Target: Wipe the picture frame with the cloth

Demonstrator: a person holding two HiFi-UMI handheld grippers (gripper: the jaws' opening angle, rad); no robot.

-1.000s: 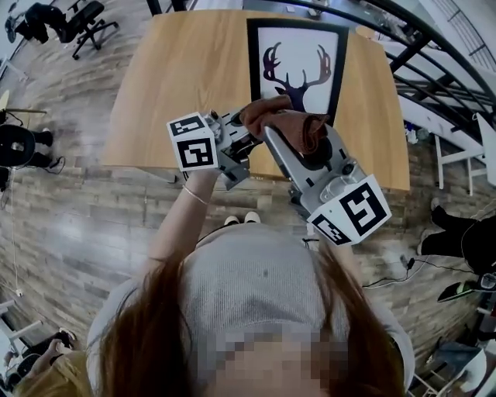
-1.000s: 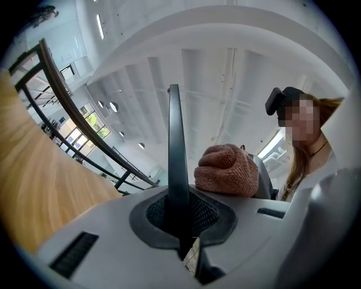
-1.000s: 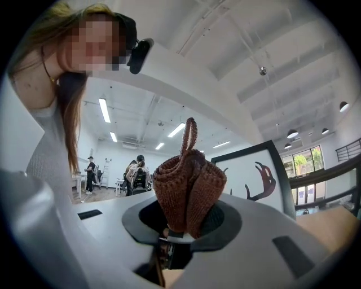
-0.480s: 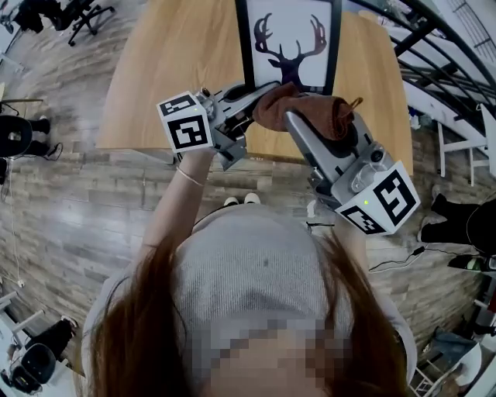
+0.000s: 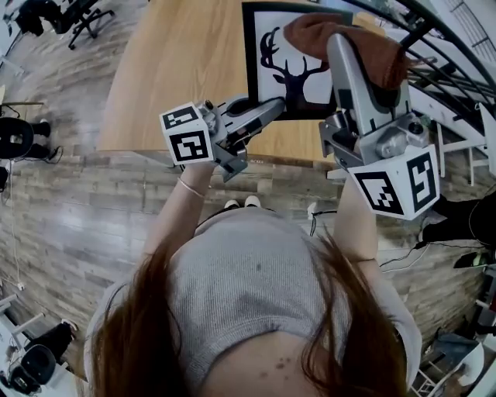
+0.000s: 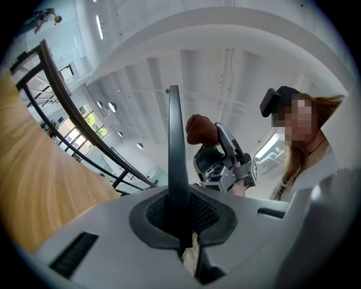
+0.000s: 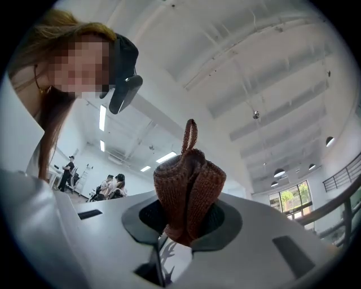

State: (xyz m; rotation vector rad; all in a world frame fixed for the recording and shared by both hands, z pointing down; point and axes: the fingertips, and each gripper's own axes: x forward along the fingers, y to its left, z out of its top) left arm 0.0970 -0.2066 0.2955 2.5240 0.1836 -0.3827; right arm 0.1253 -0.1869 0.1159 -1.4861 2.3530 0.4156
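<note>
Clamping the lower left corner of the black rectangular picture frame (image 5: 291, 74), the left gripper (image 5: 267, 108) has its jaws pressed together on the thin black moulding, which its own view shows edge-on between the pads. The frame holds a white print with a black silhouette of a deer's antlered head, and it sits over the light wooden tabletop (image 5: 178, 62); whether its far edge rests on the wood I cannot tell. The right gripper (image 5: 345, 46) is held above the frame's upper right part, its jaws closed on a bunched rust-brown knitted cloth (image 5: 310, 31) whose loop sticks up past the fingertips; the cloth covers part of the print's top from the head view. Black metal railings (image 5: 442, 70) run beside the table on the right, and a black office chair (image 5: 85, 19) stands on the grey plank floor (image 5: 62, 201) at the far left.
</note>
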